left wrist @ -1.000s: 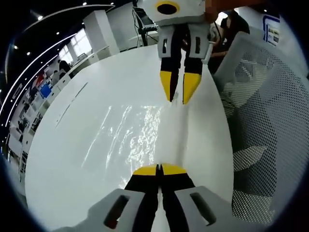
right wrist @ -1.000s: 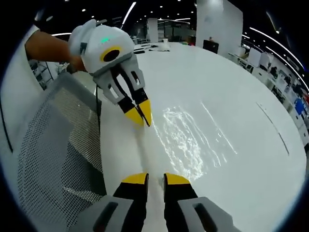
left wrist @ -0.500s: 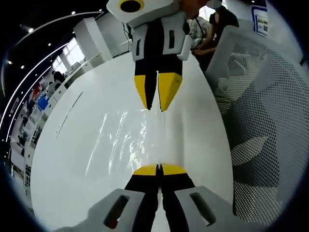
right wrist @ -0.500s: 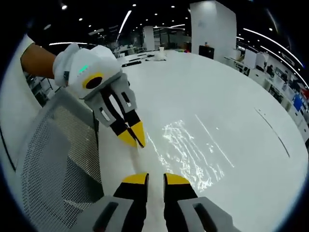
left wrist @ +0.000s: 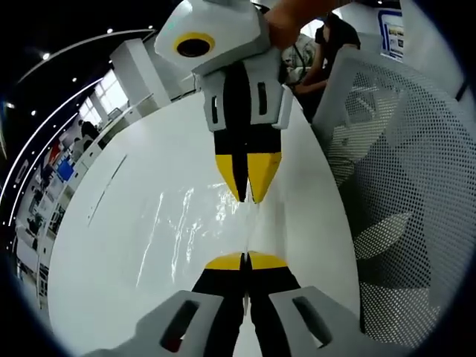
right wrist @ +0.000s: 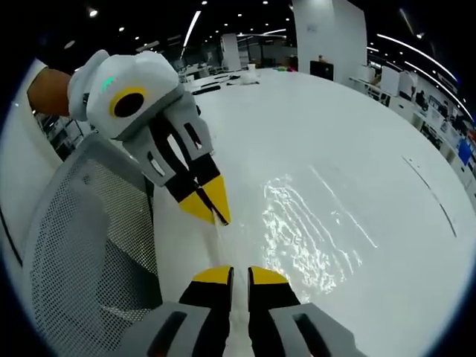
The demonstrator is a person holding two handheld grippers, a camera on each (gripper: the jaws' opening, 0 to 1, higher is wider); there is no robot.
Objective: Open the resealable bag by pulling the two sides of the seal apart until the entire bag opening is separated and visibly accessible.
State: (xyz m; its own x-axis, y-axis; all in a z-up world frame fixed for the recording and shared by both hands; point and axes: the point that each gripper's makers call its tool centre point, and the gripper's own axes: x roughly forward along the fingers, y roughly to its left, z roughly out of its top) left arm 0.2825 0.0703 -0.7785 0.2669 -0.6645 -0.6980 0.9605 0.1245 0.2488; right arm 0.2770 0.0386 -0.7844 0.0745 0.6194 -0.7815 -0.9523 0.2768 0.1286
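White tabletop (left wrist: 111, 245) is spread beneath a clear resealable bag (left wrist: 195, 223), laid flat near the edge beside a mesh chair (left wrist: 401, 186). The bag's seal strip (left wrist: 253, 227) is pinched by the left gripper (left wrist: 245, 259), jaws pressed together. The right gripper (right wrist: 231, 274) is clamped on it too — jaws almost touching — with both tips set close together.

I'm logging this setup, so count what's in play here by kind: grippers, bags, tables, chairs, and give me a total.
Grippers: 2, the left gripper and the right gripper, both closed at the bag's near edge
Resealable bags: 1, the clear bag lying flat
Tables: 1, the white table
Mesh chairs: 1, the white mesh chair beside the table
Total: 5
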